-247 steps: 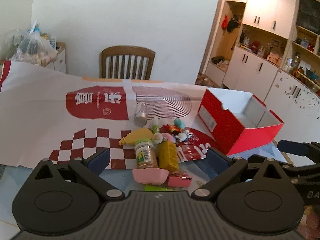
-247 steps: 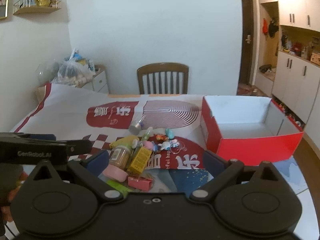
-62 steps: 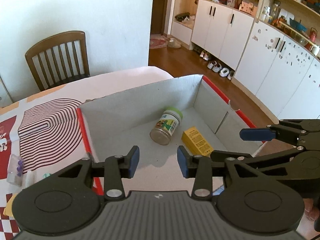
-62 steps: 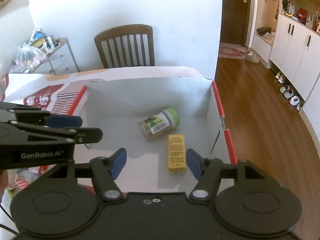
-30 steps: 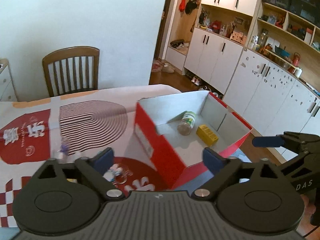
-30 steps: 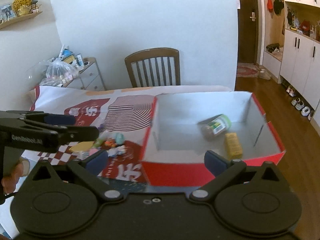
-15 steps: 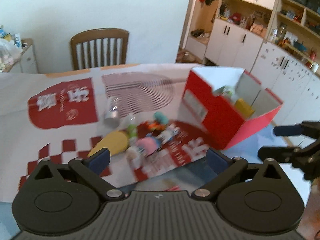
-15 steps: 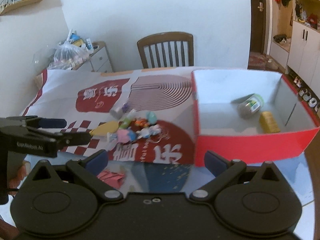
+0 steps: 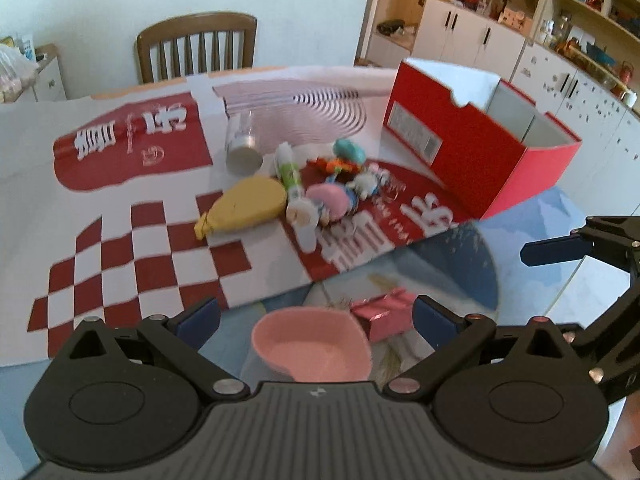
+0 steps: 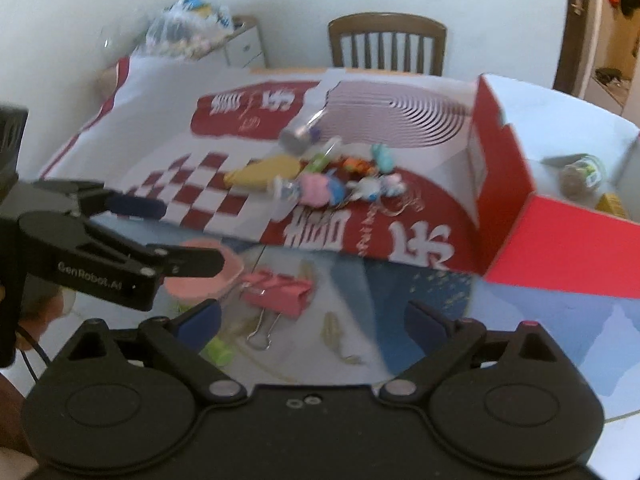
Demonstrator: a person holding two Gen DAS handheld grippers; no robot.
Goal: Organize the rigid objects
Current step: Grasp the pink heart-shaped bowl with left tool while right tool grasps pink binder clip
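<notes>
Left gripper (image 9: pixel 316 314) fingers wide over pink bowl (image 9: pixel 312 350); right gripper (image 10: pixel 312 320) fingers wide but closing, empty, above pink binder clip (image 10: pixel 278 292) on bench (image 10: pixel 540 332).

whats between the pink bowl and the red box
A pink binder clip lies right beside the pink bowl; past it the glass tabletop is bare up to the red box. The right wrist view shows this best.
</notes>
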